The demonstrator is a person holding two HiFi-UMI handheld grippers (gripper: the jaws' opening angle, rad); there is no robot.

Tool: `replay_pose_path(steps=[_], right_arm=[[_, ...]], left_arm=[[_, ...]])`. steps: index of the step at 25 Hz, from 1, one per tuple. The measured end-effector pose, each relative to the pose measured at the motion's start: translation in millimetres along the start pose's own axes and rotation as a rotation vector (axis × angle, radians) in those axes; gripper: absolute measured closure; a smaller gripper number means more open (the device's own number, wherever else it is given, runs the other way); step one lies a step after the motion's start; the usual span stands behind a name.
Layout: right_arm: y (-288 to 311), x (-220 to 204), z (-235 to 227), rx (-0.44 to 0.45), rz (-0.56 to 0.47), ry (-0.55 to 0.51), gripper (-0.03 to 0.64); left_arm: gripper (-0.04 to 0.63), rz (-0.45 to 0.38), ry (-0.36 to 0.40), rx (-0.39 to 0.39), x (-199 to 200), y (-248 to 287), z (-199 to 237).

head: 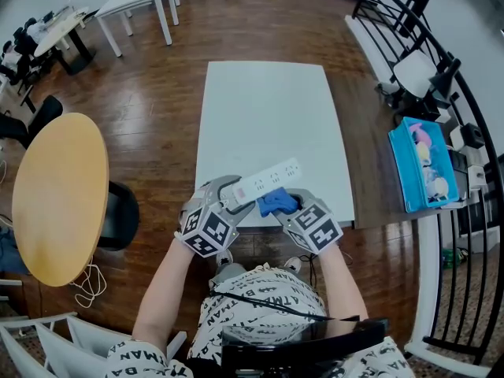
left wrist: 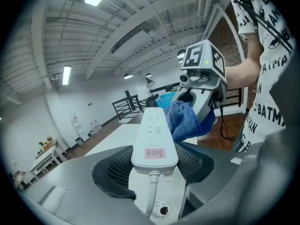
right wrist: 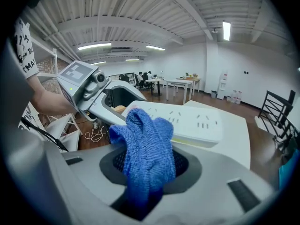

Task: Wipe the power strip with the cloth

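Note:
A white power strip (head: 265, 181) hangs above the near edge of the white table (head: 268, 116). My left gripper (head: 228, 199) is shut on its cord end; in the left gripper view the power strip (left wrist: 153, 142) lies between the two pads, its pink label up. My right gripper (head: 290, 205) is shut on a bunched blue cloth (head: 276, 202). The blue cloth (right wrist: 143, 151) sticks up from between the jaws and rests against the side of the power strip (right wrist: 185, 121). From the left gripper view, the cloth (left wrist: 185, 121) touches the strip's right side.
A round wooden table (head: 59, 195) stands at the left. A blue bin (head: 421, 164) with small items sits at the right beside black railings (head: 409, 22). White desks (head: 142, 2) stand at the far left. The person's patterned shirt (head: 268, 305) fills the bottom.

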State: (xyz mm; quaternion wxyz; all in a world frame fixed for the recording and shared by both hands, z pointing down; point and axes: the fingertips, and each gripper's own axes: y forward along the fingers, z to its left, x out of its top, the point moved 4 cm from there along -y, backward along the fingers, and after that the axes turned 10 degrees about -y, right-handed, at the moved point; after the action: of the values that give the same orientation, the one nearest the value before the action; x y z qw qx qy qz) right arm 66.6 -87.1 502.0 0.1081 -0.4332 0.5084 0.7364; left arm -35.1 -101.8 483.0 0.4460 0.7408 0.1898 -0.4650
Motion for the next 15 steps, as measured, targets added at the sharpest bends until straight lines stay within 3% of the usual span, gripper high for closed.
replay_pose_path(steps=[15], right_arm=[[-49.2,-50.4,-73.4,-0.184,0.108,0.051,0.476]], left_arm=[[0.324,-0.01,0.072,-0.082,-2.8,-19.2,-15.0]])
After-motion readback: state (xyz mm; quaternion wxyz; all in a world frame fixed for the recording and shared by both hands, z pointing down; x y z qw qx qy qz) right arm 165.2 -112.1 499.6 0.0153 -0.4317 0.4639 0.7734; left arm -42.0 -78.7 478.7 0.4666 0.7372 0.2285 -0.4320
